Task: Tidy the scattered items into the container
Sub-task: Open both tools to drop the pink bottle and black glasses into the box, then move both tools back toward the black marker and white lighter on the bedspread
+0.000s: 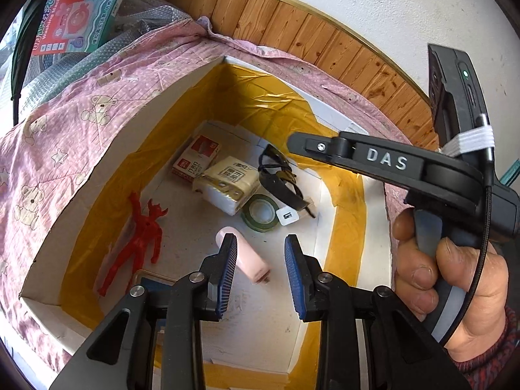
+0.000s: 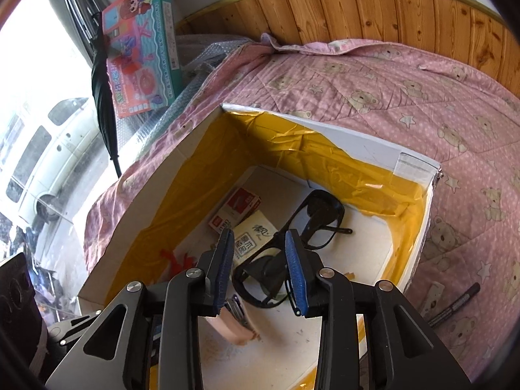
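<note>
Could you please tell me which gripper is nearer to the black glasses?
Right. The right gripper hangs directly over the black glasses; the left gripper sits farther back, above the pink tube.

The box (image 2: 364, 149) sits on the bed (image 2: 422, 97); inside, the glasses (image 2: 312, 227) lie right of the tissue pack (image 2: 256, 237), the figure (image 1: 139, 237) by the left wall.

The left claw (image 1: 261, 261) points downward with its 2 blue pads spread apart, gripping nothing. The right claw (image 2: 260, 260) is likewise spread and empty, its handle gripped by a hand (image 1: 445, 279).
</note>
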`<state>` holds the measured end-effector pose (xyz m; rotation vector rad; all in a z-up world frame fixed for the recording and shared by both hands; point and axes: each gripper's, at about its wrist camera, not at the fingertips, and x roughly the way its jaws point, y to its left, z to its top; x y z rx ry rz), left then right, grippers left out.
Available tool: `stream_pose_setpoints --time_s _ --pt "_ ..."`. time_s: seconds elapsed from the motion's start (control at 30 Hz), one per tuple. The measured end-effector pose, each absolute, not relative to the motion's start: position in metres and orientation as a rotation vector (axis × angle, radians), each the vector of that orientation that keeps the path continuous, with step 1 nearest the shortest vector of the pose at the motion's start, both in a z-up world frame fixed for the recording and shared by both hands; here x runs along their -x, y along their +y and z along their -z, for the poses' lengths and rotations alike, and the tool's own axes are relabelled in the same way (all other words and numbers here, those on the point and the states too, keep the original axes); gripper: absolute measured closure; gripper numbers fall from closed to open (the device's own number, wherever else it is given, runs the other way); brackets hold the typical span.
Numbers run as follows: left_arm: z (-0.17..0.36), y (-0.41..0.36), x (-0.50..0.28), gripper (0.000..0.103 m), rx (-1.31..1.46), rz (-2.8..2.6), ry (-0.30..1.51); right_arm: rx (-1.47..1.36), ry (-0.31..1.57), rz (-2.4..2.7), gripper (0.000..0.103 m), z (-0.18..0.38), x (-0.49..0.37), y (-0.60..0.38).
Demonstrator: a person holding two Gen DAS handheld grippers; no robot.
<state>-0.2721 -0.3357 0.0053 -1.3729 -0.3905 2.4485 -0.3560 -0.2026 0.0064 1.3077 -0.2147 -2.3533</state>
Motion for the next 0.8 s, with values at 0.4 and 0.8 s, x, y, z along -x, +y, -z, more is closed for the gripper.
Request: stream_pose_setpoints --time_s 0.4,0.8 --pt "-0.013 -0.333 0.255 0.071 1.356 -2.436 -0.381 -1.299 -0.251 2.321 0.068 -0.018 0.319 -0.200" --pt "-0.039 -0.328 0.227 0.071 1.292 -2.447 -0.360 -1.275 -0.289 2.310 0.068 -0.034 0.272 -0.196"
